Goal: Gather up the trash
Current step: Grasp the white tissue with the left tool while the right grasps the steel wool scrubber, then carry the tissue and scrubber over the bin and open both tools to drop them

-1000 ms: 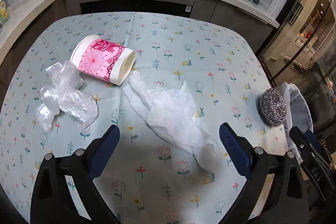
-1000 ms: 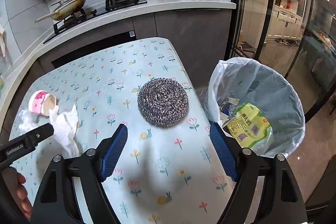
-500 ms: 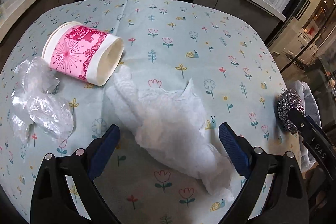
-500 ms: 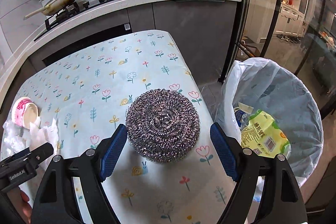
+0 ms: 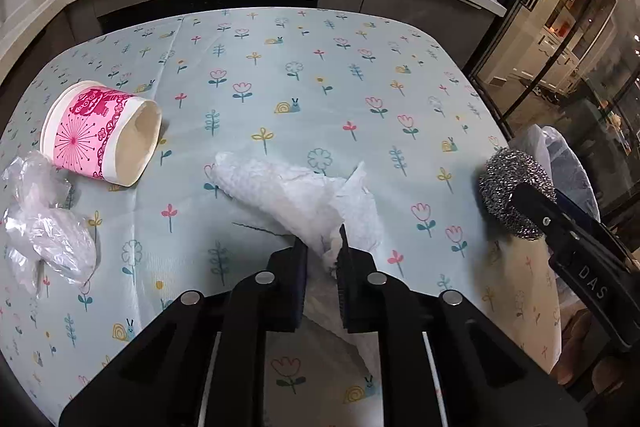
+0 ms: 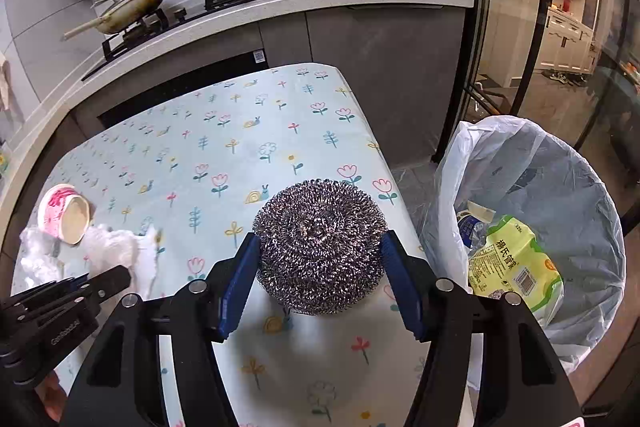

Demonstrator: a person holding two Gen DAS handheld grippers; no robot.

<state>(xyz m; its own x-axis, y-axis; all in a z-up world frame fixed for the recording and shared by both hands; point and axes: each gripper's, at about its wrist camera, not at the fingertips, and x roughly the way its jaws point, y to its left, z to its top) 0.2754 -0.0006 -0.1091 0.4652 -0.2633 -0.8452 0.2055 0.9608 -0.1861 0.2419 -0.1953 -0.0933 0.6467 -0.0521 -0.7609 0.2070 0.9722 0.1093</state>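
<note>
Tissue [image 5: 304, 195] pinched in left jaws; right jaws grip steel scourer [image 6: 320, 247] near table edge [image 6: 384, 163].

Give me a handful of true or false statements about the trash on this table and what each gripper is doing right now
1. The left gripper is shut on the white paper towel. True.
2. The pink paper cup stands upright. False: it lies on its side.
3. The right gripper has its pads against both sides of the steel wool scrubber. True.
4. The trash bin is unlined. False: a plastic bag lines it, and a green packet lies inside.
5. The crumpled clear plastic is in the bin. False: it lies on the table beside the cup.
</note>
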